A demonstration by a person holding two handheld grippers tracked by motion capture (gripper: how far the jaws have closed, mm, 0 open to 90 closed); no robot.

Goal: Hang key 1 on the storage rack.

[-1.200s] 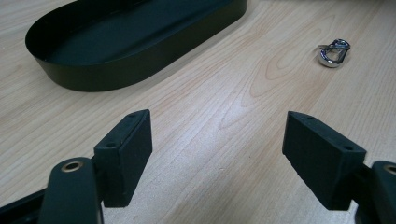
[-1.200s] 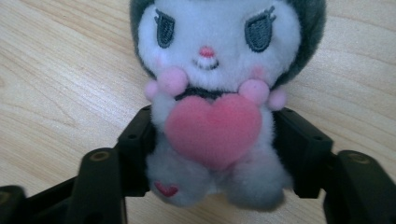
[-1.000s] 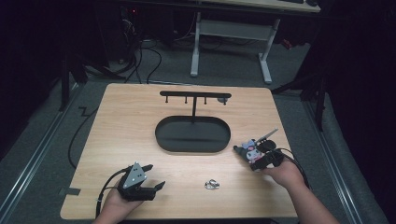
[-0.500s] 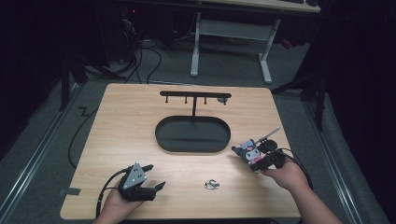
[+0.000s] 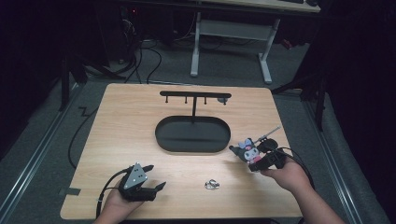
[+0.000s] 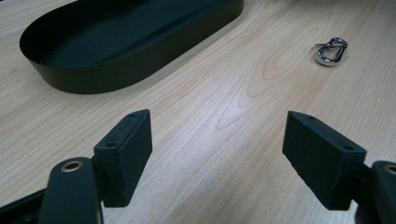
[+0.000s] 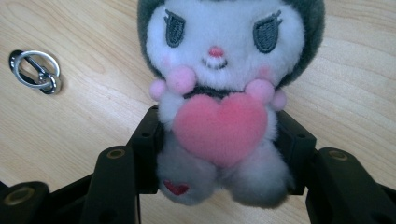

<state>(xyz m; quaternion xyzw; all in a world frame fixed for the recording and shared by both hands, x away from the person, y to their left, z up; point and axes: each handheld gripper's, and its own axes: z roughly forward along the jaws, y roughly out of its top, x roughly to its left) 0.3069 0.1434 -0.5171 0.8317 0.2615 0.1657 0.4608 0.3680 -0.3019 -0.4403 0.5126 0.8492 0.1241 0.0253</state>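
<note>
My right gripper (image 5: pixel 252 158) is shut on a small plush doll (image 7: pixel 219 84) with a white face, dark hood and pink heart; its pads press the doll's body from both sides. In the high view the plush doll (image 5: pixel 246 150) is held just above the table, right of the black oval tray (image 5: pixel 192 135). A silver key ring (image 5: pixel 211 185) lies on the wood between the hands, and the key ring (image 6: pixel 330 50) shows ahead of the left jaws. My left gripper (image 5: pixel 156 183) rests near the front left edge, open, nothing between its jaws.
A black T-shaped hanger stand (image 5: pixel 195 97) with small hooks rises from the tray's back. The tray's rim (image 6: pixel 140 70) lies ahead of the left gripper. A cable (image 5: pixel 79 135) trails off the table's left edge. Desk legs (image 5: pixel 264 56) stand on the floor beyond.
My right gripper has lifted slightly with the plush doll in it. The left gripper and key ring have stayed in place.
</note>
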